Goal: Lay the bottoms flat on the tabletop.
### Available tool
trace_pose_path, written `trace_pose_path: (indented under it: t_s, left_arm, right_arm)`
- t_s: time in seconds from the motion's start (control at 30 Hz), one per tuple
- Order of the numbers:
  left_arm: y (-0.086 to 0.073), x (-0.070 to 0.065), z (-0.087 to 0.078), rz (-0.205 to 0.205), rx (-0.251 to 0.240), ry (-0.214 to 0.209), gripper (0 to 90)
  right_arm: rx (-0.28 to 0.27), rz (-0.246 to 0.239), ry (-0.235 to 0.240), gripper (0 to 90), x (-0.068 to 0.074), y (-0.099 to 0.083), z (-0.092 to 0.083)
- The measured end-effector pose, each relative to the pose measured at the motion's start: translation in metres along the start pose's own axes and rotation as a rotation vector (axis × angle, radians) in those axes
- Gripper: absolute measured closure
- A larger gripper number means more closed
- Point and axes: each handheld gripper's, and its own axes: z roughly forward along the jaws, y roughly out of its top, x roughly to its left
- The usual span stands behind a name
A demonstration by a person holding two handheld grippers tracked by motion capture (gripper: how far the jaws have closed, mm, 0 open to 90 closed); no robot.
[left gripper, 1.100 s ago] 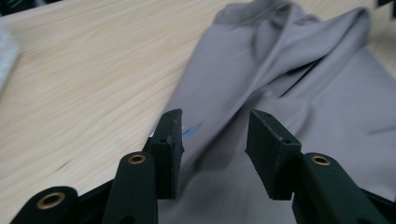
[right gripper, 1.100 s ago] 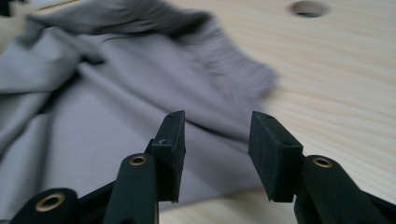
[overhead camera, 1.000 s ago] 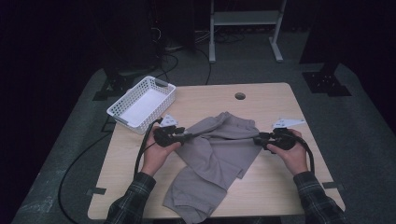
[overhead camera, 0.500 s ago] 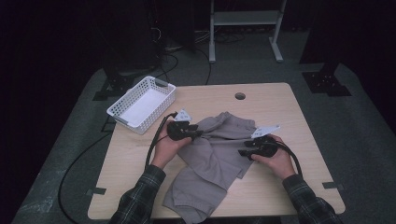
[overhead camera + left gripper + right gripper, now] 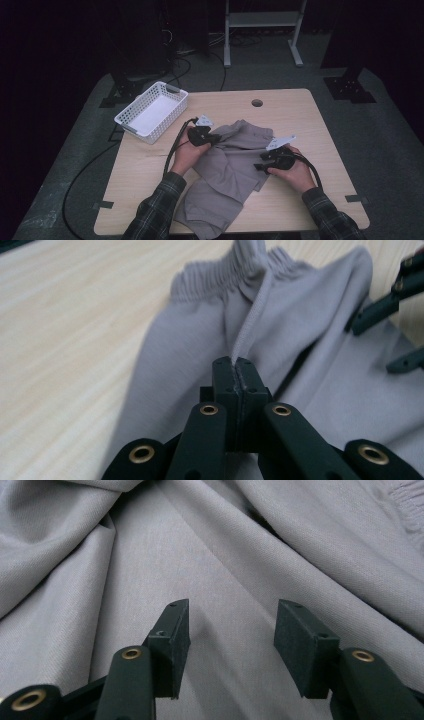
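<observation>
At about ten o'clock on the bench (image 5: 150,200), a white basket (image 5: 151,111) is seen with nothing visible inside. The grey garment (image 5: 227,172) is spread mid-bench, its seam pinched by the left gripper (image 5: 235,371), just closed. The right gripper (image 5: 231,647) is held over the cloth, fingers spread.

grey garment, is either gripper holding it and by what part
The left gripper is shut on the grey garment, pinching a raised seam fold below the elastic waistband. The right gripper holds nothing; its jaws stand open over the cloth.
</observation>
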Motion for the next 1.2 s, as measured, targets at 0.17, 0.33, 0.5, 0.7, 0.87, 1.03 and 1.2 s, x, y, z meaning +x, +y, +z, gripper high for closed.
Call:
trace_pose_path:
  t_s: [0.17,0.33,0.5,0.7,0.87,1.03,1.2]
  left_arm:
    - [0.013,0.018,-0.01,-0.037,-0.029,0.043,89.9]
    - [0.015,0.046,-0.017,-0.111,-0.038,0.107,89.9]
    - [0.006,0.072,-0.025,-0.179,-0.021,0.192,89.5]
    - [-0.001,0.072,-0.032,-0.138,-0.015,0.215,65.1]
    - [-0.004,0.056,-0.04,-0.102,-0.047,0.151,61.8]
    - [-0.011,0.03,-0.045,-0.06,-0.062,0.072,59.4]
    - [-0.021,0.004,-0.046,-0.023,-0.068,-0.005,58.3]
  right_arm:
    - [-0.006,-0.017,0.0,43.8,0.001,-0.001,0.001]
    - [-0.006,-0.036,-0.007,43.2,0.002,-0.001,0.001]
    - [-0.019,-0.044,-0.005,41.1,0.001,-0.002,0.002]
    - [-0.028,-0.053,0.0,36.3,0.001,-0.003,0.004]
    - [-0.028,-0.071,0.004,30.4,0.003,-0.003,0.005]
    - [-0.036,-0.061,0.004,34.7,0.002,-0.004,0.005]
    - [-0.024,-0.026,0.007,43.3,0.002,-0.002,-0.001]
